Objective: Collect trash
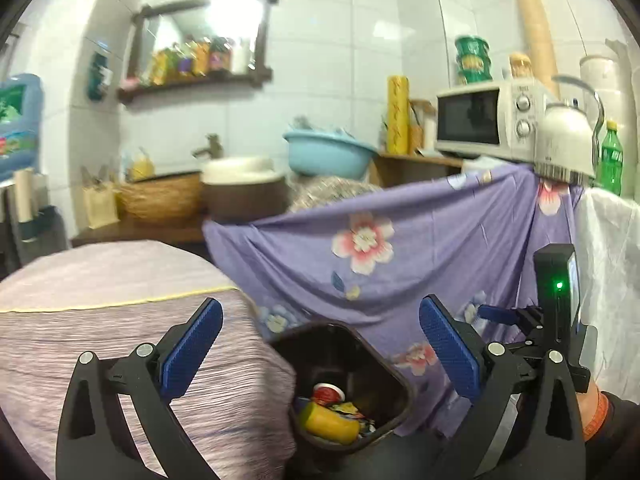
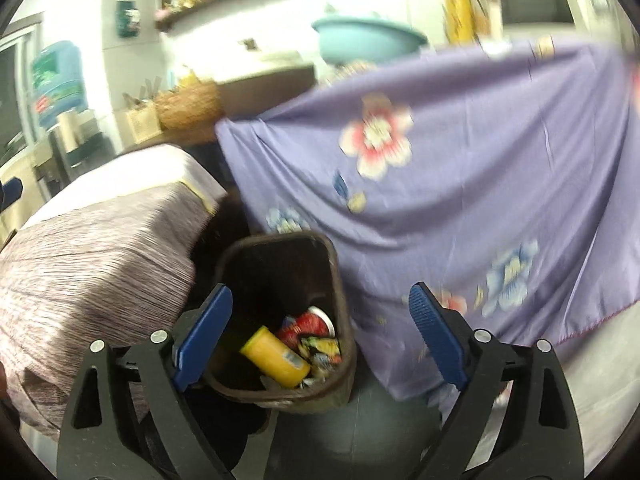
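With a yellow bottle (image 2: 276,357) and wrappers (image 2: 322,350) already lying in the dark bin (image 2: 340,280), the left gripper (image 1: 320,354) and right gripper (image 2: 320,336) are being held spread and empty, suggesting the collecting is being finished.

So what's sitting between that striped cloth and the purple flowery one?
A dark trash bin stands in the gap between the striped cloth and the flowered cloth, holding a yellow bottle, a red cup and wrappers. Both views show it.

Trash bin (image 2: 340,280) – btwn wide jaws
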Demonstrator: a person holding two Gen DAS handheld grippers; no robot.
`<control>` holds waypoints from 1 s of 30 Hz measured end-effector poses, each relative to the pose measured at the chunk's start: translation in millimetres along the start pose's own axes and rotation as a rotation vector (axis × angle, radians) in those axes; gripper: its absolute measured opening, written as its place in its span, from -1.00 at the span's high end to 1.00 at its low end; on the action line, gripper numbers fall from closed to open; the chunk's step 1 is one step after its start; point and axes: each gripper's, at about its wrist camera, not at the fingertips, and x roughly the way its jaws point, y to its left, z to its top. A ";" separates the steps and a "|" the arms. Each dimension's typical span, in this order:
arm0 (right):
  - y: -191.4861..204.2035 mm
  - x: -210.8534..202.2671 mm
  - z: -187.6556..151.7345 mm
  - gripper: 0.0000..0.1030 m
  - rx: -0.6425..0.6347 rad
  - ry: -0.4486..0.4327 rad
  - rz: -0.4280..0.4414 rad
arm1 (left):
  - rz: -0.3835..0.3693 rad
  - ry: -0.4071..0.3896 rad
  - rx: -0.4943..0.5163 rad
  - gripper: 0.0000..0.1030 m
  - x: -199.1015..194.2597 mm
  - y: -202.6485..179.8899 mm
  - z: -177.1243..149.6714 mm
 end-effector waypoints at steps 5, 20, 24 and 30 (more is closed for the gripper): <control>40.0 -41.0 8.1 -0.89 -0.054 -0.121 0.047 | 0.123 -0.063 -0.047 -0.90 -48.5 16.4 -9.6; 111.8 -122.9 -19.8 -0.89 -0.137 -0.292 0.119 | 0.400 -0.085 -0.061 -0.90 -125.7 24.6 -40.1; 121.8 -140.1 -31.9 -0.89 -0.168 -0.317 0.154 | 0.440 -0.070 -0.102 -0.90 -133.0 29.1 -46.2; 130.6 -150.3 -39.4 -0.89 -0.208 -0.341 0.145 | 0.463 -0.045 -0.141 -0.90 -135.2 37.0 -51.8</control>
